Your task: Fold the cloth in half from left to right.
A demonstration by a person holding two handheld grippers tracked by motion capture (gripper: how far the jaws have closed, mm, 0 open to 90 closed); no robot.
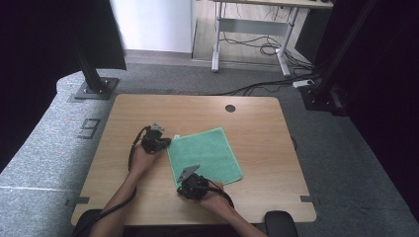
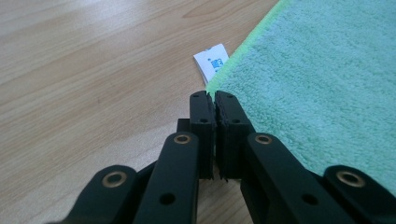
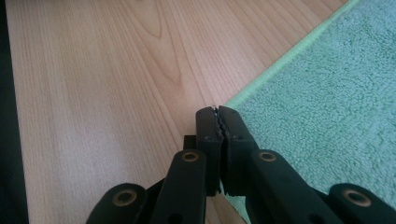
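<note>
- While looking down from the high view: lying flat near the middle of the wooden table [image 1: 257, 128], green towel [image 1: 205, 155], turned slightly so its corners are pointing off-square.
- Sitting at the towel's 9 o'clock corner, left gripper [image 1: 165, 142], held by the left hand [image 1: 144, 157] with a black cable looping off toward 7 o'clock.
- Sitting at the towel's 6 o'clock corner, right gripper [image 1: 185, 181], grey plate on top, held by the right hand [image 1: 213, 191] coming in from 5 o'clock.
- Standing beyond the table at 12 o'clock on grey carpet, white desk frame [image 1: 252, 34] with cables trailing under it.
- Moving to the left gripper view: pressing together on the very corner of the green towel [image 2: 322, 88], left gripper [image 2: 214, 99], jaws closed with the pale green hem caught between the tips.
- Sticking out from under the towel's edge at 12 o'clock from the tips, white label [image 2: 212, 59] with blue print, lying on the wood.
- Moving to the right gripper view: closing on another corner of the green towel [image 3: 327, 112], right gripper [image 3: 216, 113], toothed jaws meeting with the hem's point right at the tips.
- Stretching away toward 1 o'clock, the towel's light hem; spreading from 9 to 12 o'clock, bare wooden table [image 3: 107, 79].
</note>
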